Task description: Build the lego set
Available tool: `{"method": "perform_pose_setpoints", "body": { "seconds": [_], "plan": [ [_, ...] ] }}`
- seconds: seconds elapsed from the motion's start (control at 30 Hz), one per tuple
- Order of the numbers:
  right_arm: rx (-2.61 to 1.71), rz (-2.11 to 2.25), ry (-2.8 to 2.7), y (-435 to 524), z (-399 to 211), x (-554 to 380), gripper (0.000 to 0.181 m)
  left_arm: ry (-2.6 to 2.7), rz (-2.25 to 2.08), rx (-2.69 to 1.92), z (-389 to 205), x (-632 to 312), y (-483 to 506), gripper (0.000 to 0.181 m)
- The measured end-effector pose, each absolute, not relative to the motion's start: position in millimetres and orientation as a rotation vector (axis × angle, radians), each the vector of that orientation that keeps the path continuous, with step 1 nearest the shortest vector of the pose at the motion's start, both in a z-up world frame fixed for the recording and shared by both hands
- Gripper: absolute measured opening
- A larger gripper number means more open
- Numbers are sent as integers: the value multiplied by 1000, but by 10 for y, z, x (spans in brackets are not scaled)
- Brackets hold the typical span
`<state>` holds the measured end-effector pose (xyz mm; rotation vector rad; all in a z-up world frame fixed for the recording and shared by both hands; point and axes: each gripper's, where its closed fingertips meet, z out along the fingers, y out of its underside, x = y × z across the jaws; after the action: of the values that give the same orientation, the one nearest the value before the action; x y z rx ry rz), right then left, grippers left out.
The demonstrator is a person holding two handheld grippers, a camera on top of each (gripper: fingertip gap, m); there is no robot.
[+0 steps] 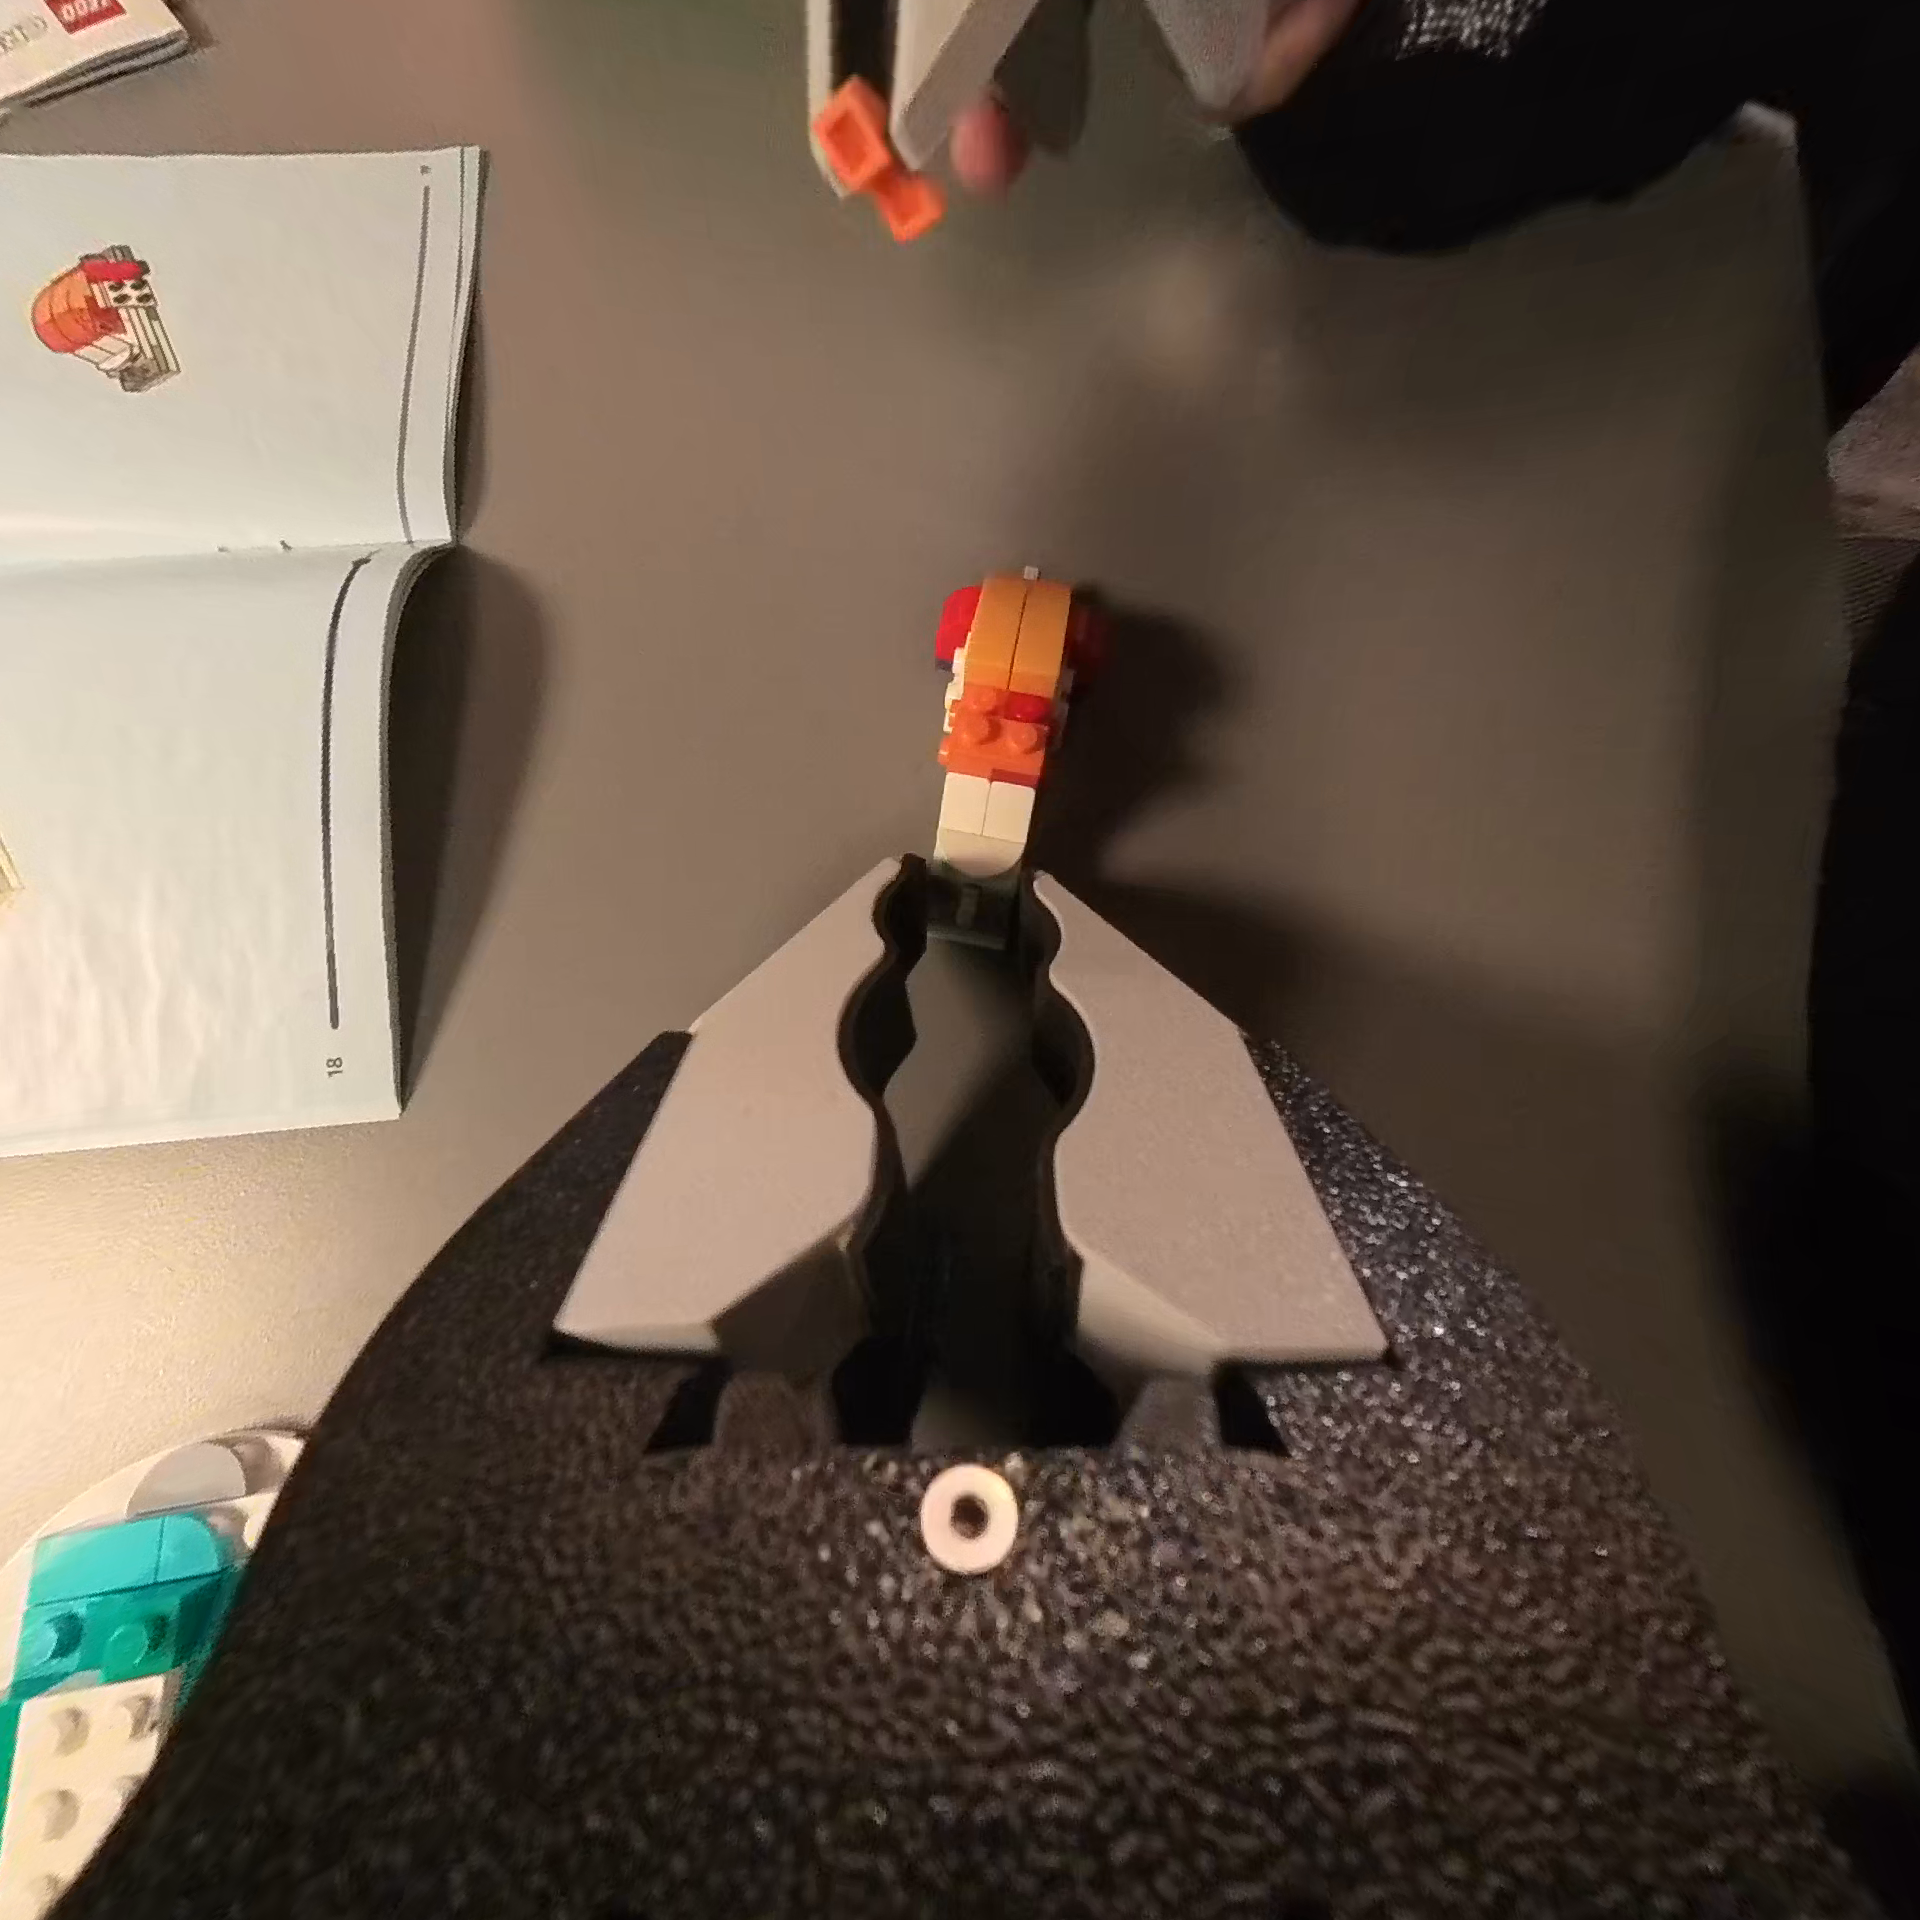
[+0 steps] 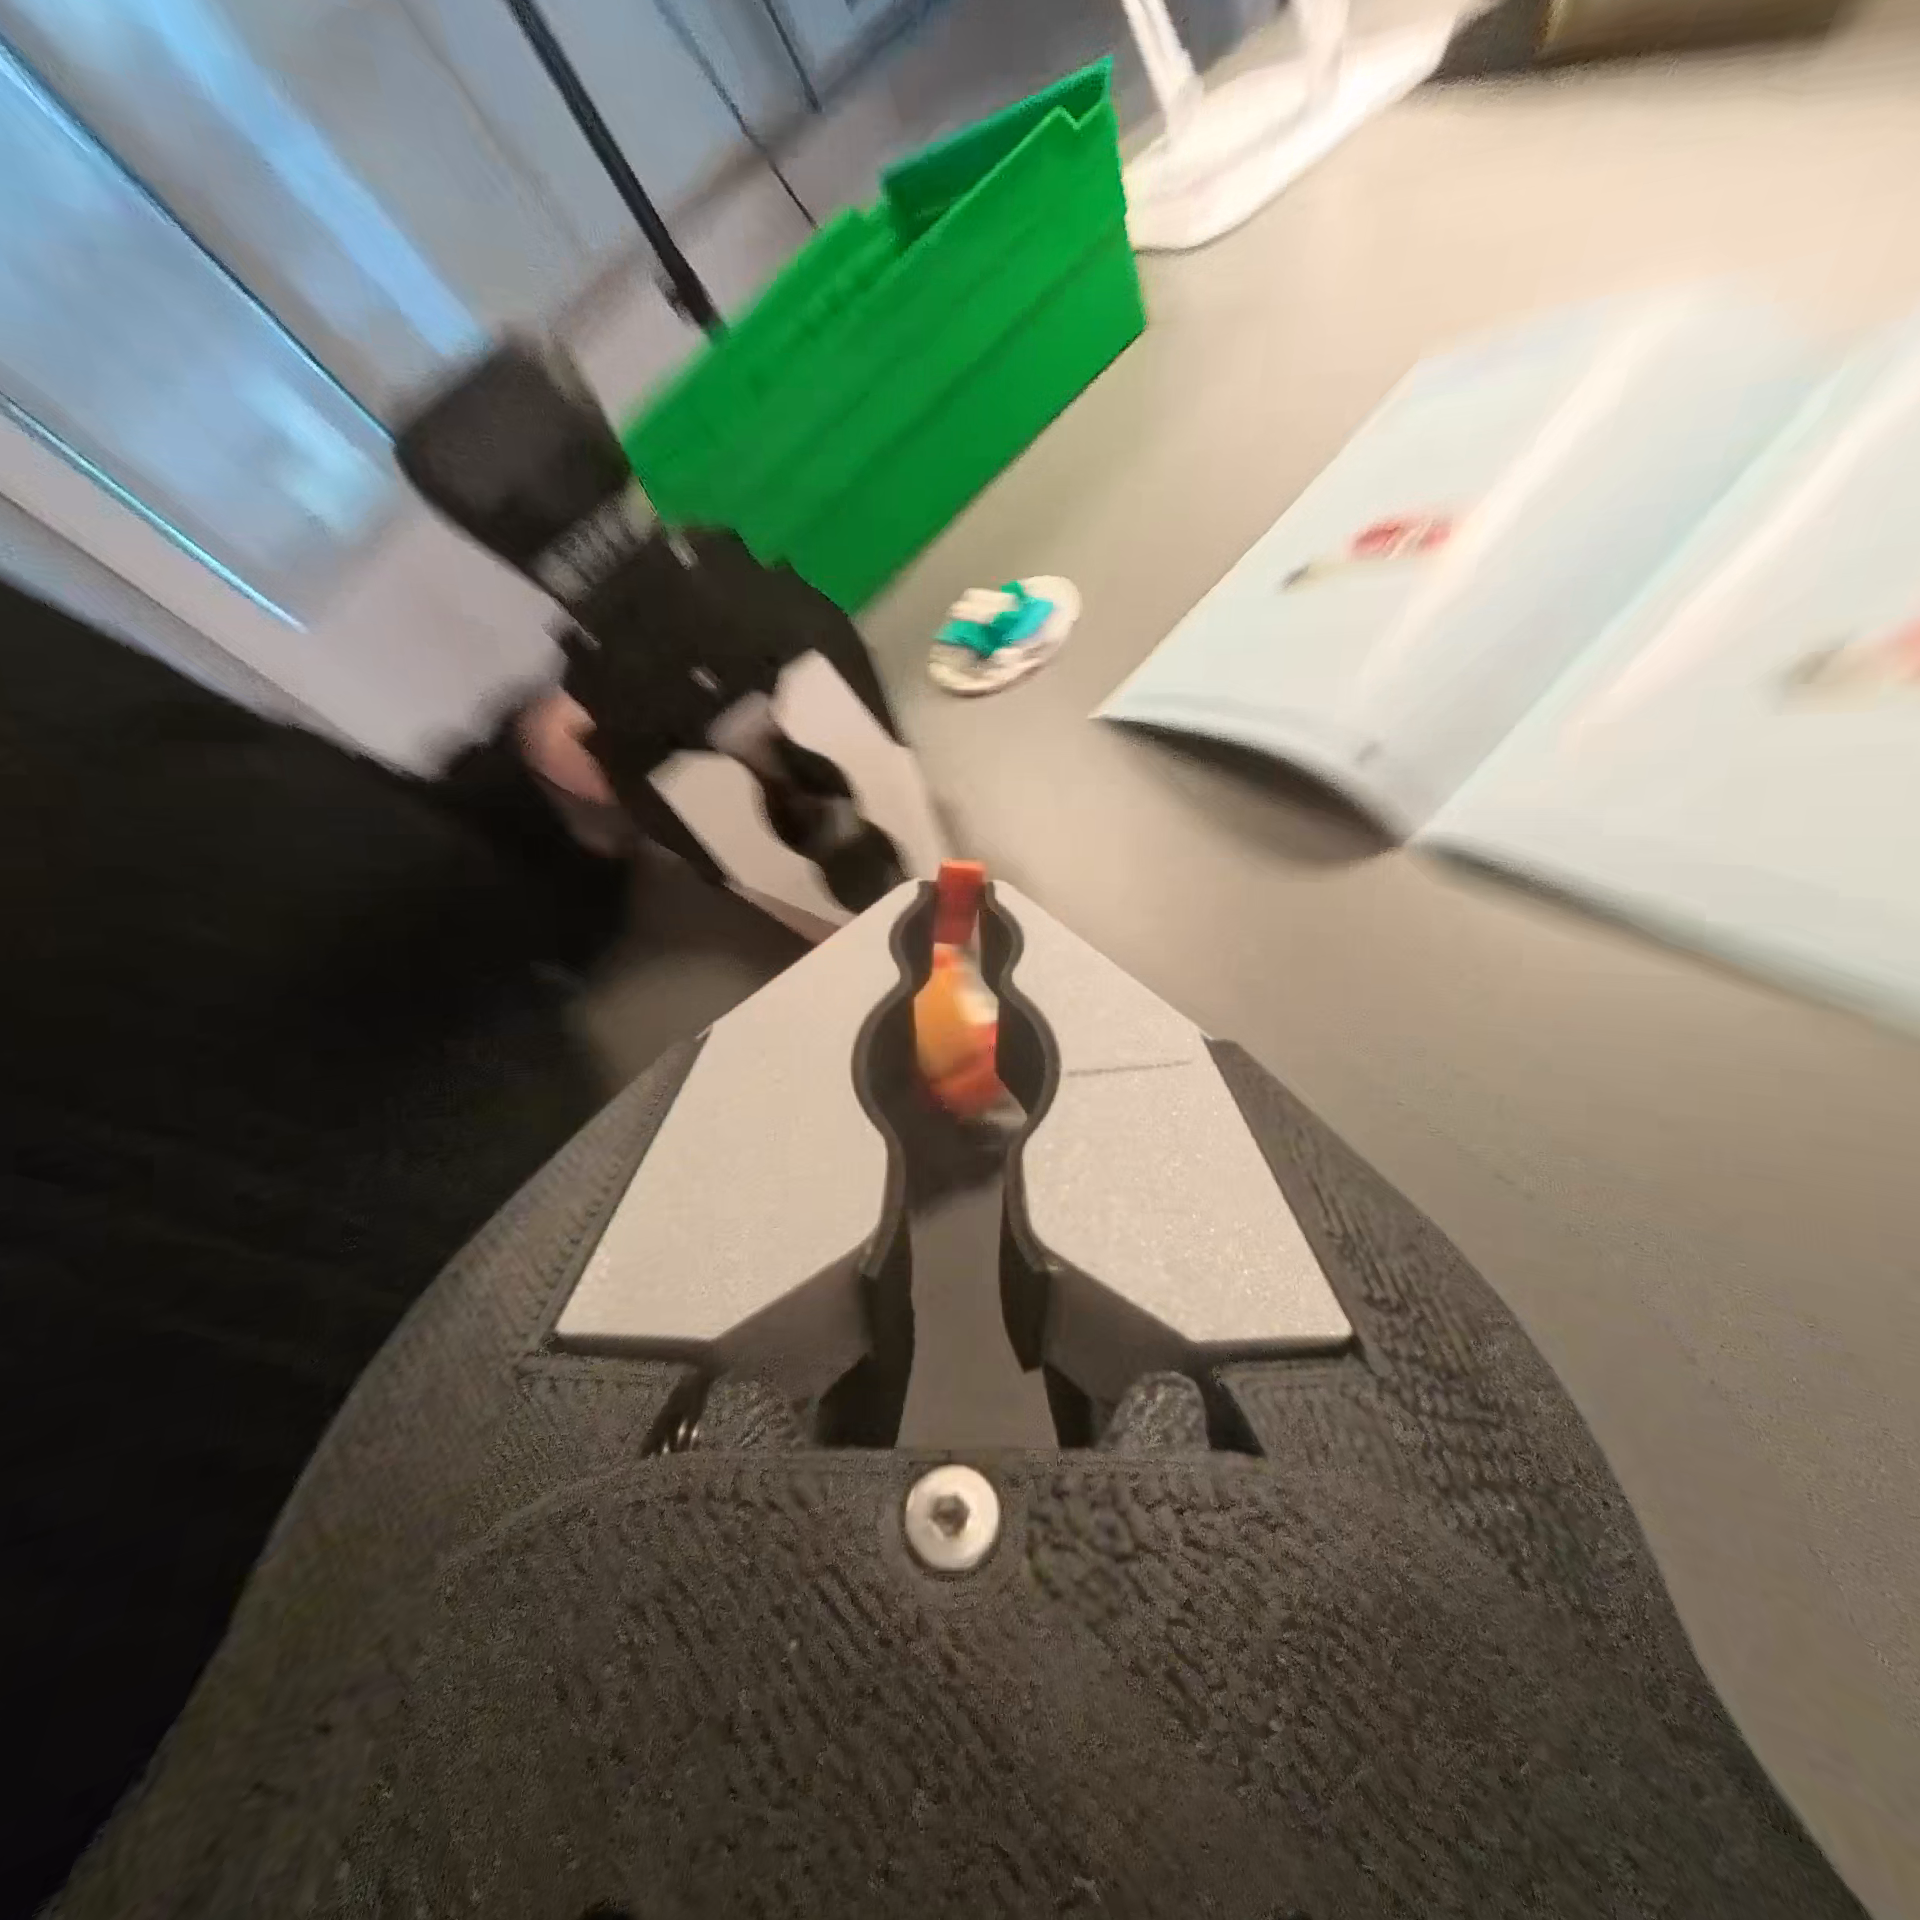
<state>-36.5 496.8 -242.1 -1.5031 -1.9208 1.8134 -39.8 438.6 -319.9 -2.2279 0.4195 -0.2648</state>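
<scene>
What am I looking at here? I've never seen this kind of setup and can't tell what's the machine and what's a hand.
No robot: a person holds a two-finger gripper in each hand, each with a camera looking along its fingers. The left camera shows the left gripper shut on the base of a small orange, white and red lego model. At the top of that picture is the right gripper, holding a small orange piece. The right camera shows that piece at its own tips, blurred. On the grey table lie an open instruction booklet, teal and white bricks and a green bin.
</scene>
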Motion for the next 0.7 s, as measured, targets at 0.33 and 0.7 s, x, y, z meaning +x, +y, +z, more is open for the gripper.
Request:
{"method": "perform_pose_setpoints", "body": {
  "seconds": [0.33,0.7],
  "plan": [
    [-1806,2109,-1754,4934,-2390,-280,6,429,-265,-2211,-3190,-389,4382,15],
    [-1383,1394,-2442,4457,-2603,-319,6,438,-275,-2210,-3188,-379,4376,15]
  ]
}}
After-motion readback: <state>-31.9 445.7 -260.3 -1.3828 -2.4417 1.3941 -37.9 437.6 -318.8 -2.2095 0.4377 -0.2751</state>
